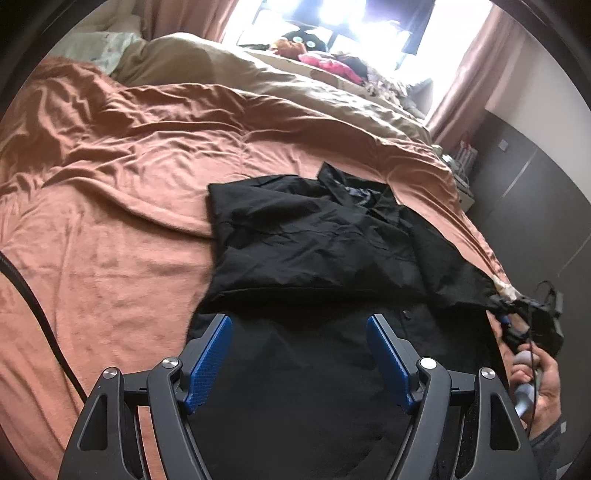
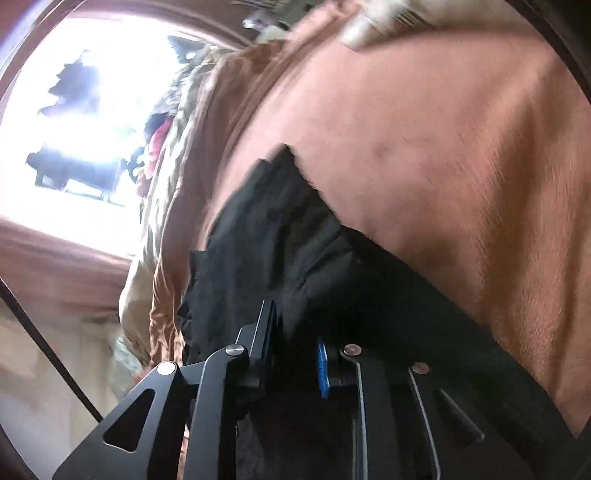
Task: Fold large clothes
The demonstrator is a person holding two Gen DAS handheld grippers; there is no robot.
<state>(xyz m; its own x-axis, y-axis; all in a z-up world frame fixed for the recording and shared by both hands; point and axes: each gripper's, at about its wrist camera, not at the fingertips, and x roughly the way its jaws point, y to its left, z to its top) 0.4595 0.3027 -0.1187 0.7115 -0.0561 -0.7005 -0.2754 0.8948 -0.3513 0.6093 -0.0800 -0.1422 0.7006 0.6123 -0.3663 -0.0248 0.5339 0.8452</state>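
Your left gripper [image 1: 299, 360] hovers with its jaws spread wide over the lower part of the black shirt [image 1: 317, 251], and nothing sits between the blue pads [image 1: 208, 363]; they hang above the dark cloth without pinching it. The shirt lies on the rust-orange blanket [image 1: 110, 192] near the right-hand edge of the bed, its upper part already folded over into a rough rectangle with the collar [image 1: 354, 188] pointing toward the window [image 1: 332, 22]. One side of the shirt trails off to the right, over the bed's edge.

In the left wrist view, your right hand [image 1: 535, 384] shows at that edge, wrapped around the handle of the right gripper [image 2: 295, 343], whose tip meets the shirt's trailing corner there. In the right wrist view, which is blurred and tilted, its jaws stand narrow with black fabric bunched between them, and it looks as if the pads pinch the cloth, though the blur keeps the contact from being sharp.

Beyond the blanket lies a beige duvet [image 1: 258, 85], with a pile of soft toys [image 1: 314, 51] by the window and pink curtains [image 1: 472, 66] on either side. A black cable [image 1: 37, 314] crosses the blanket at the left.
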